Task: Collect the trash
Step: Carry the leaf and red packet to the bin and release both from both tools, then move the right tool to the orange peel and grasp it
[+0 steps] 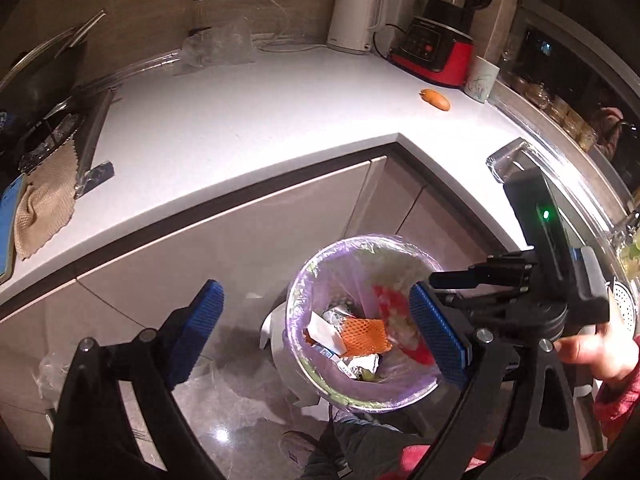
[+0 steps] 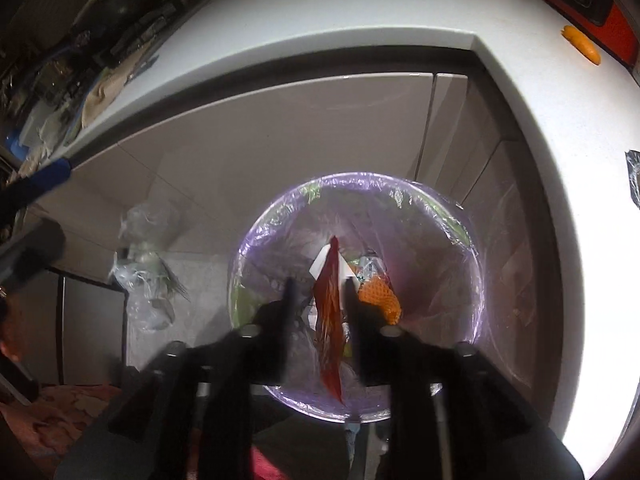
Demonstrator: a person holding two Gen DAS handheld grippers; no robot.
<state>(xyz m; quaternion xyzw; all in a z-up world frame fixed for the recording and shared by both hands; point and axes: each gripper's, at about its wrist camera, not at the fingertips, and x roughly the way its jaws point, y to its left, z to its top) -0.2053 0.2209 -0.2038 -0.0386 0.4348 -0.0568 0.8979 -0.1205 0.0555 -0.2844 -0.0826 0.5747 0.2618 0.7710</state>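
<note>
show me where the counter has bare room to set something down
The widest bare patch of the counter lies between the beige cloth on the left and the orange scrap. It is crowded along the back wall by the kettle, blender and crumpled plastic, and around the stove edge.

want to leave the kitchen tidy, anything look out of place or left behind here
One thing: an orange scrap lies alone on the white counter near the red blender. The red wrapper hangs between the right gripper fingers over the lined bin.

black linkages, ribbed blue fingers [image 1: 438, 336], silver screws, red patterned sleeve [image 1: 618, 396]
</note>
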